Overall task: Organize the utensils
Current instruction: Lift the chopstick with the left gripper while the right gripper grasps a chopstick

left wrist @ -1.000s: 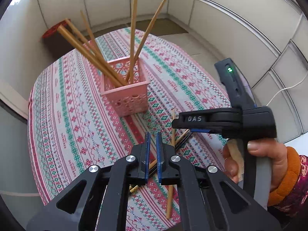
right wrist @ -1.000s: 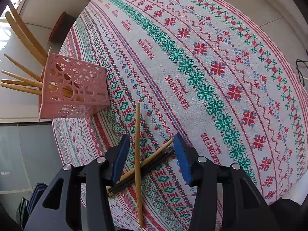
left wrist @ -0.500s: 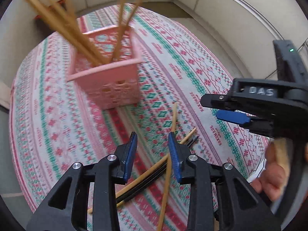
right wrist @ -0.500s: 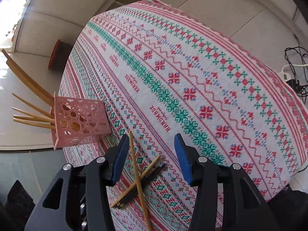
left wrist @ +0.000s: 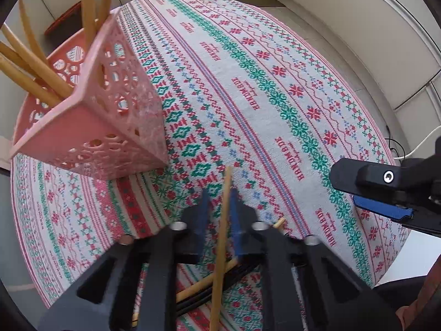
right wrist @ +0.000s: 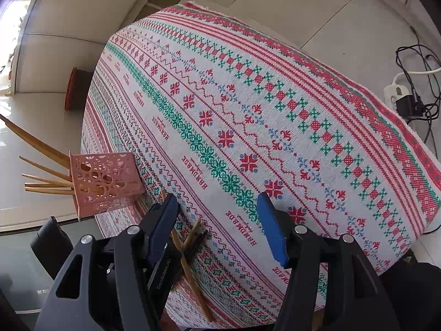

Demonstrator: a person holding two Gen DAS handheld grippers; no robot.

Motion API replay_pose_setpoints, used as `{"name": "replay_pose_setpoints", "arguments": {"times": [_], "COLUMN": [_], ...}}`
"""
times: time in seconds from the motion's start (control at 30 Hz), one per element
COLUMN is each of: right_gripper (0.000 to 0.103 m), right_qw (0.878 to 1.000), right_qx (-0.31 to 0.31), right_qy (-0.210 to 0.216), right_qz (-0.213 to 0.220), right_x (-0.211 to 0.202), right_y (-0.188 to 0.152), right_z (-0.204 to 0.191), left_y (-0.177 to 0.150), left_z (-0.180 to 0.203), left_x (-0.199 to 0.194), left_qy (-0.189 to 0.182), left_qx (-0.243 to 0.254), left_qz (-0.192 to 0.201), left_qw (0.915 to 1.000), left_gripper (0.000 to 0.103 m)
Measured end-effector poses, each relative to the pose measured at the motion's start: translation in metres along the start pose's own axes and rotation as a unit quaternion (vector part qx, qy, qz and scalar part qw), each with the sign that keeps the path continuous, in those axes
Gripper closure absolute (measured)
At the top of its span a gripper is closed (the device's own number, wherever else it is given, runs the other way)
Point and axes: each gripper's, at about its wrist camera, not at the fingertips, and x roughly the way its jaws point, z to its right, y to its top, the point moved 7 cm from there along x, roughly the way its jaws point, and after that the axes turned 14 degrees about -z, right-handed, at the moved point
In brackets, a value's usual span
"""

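Left wrist view: the bench (left wrist: 344, 63), under a cloth woven with "HANDMADE", lies bare far and right up to its curved edge. The pink basket (left wrist: 110, 127) of chopsticks stands far left. The left claw (left wrist: 219, 207) has just clamped shut on one light chopstick (left wrist: 223, 237); other chopsticks (left wrist: 204, 289) lie crossed beneath.

Right wrist view: the right claw (right wrist: 217, 220), its jaws just widened and holding nothing, hangs over bare cloth; the left claw's side reads "GenRobot.AI".
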Motion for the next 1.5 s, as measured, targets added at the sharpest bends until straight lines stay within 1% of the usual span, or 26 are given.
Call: {"name": "replay_pose_setpoints", "arguments": {"times": [0.07,0.17,0.3,0.4,0.47,0.57,0.6,0.73,0.93,0.97,1.03,1.1,1.13,1.2,1.23,1.27,1.33,1.37,1.5], "right_gripper": [0.043,0.043,0.043,0.044,0.053,0.055,0.055,0.055,0.055,0.054,0.053,0.053,0.056,0.073,0.088,0.089,0.091,0.092,0.096], "right_qw": [1.000,1.000,1.000,0.999,0.998,0.997,0.998,0.998,0.998,0.998,0.997,0.994,0.991,0.984,0.980,0.980,0.982,0.984,0.993], "right_qx": [-0.006,-0.012,-0.026,-0.041,-0.051,-0.059,-0.057,-0.041,-0.047,-0.049,-0.053,-0.062,-0.066,-0.065,-0.061,-0.053,-0.039,-0.033,-0.018], "right_qy": [0.001,0.006,-0.001,0.000,0.002,-0.008,-0.012,-0.024,-0.039,-0.042,-0.059,-0.092,-0.118,-0.164,-0.181,-0.182,-0.175,-0.164,-0.101], "right_qz": [-0.003,-0.005,-0.010,-0.036,-0.045,-0.039,-0.040,-0.043,-0.029,-0.027,-0.021,-0.005,0.006,0.031,0.046,0.057,0.064,0.066,0.063], "right_x": [0.006,0.008,0.016,0.030,0.038,0.043,0.045,0.051,0.058,0.059,0.061,0.064,0.065,0.067,0.067,0.067,0.068,0.067,0.060], "right_y": [-0.002,-0.006,-0.013,-0.023,-0.027,-0.028,-0.028,-0.027,-0.020,-0.019,-0.018,-0.019,-0.020,-0.020,-0.020,-0.019,-0.015,-0.013,0.000], "right_z": [-0.007,-0.014,-0.025,-0.035,-0.042,-0.048,-0.047,-0.042,-0.055,-0.058,-0.062,-0.069,-0.071,-0.074,-0.074,-0.074,-0.076,-0.074,-0.068], "left_y": [-0.003,-0.016,-0.039,-0.059,-0.068,-0.079,-0.073,-0.069,-0.072,-0.072,-0.073,-0.074,-0.074,-0.075,-0.075,-0.076,-0.076,-0.077,-0.081], "left_z": [-0.005,-0.019,-0.030,-0.030,-0.031,-0.036,-0.034,-0.035,-0.040,-0.041,-0.046,-0.050,-0.053,-0.057,-0.060,-0.062,-0.067,-0.069,-0.078], "left_x": [-0.006,-0.030,-0.072,-0.103,-0.119,-0.128,-0.128,-0.134,-0.139,-0.142,-0.148,-0.152,-0.156,-0.158,-0.159,-0.159,-0.158,-0.158,-0.164], "left_qy": [-0.019,-0.015,-0.029,-0.037,-0.040,-0.044,-0.044,-0.052,-0.053,-0.051,-0.047,-0.045,-0.044,-0.041,-0.040,-0.039,-0.038,-0.038,-0.034], "left_qx": [-0.003,-0.005,-0.006,0.005,0.009,0.007,0.006,0.004,-0.002,-0.003,-0.006,-0.007,-0.009,-0.013,-0.016,-0.018,-0.023,-0.025,-0.033], "left_qz": [0.010,0.036,0.068,0.094,0.115,0.127,0.129,0.137,0.148,0.151,0.158,0.166,0.169,0.173,0.174,0.173,0.172,0.172,0.180], "left_qw": [0.9998,0.9992,0.9973,0.9948,0.9925,0.9909,0.9907,0.9892,0.9875,0.9872,0.9863,0.9851,0.9846,0.9839,0.9839,0.9840,0.9841,0.9840,0.9826], "left_gripper": [0.099,0.099,0.099,0.099,0.099,0.099,0.099,0.099,0.099,0.099,0.099,0.099,0.099,0.099,0.099,0.099,0.099,0.099,0.099]}}
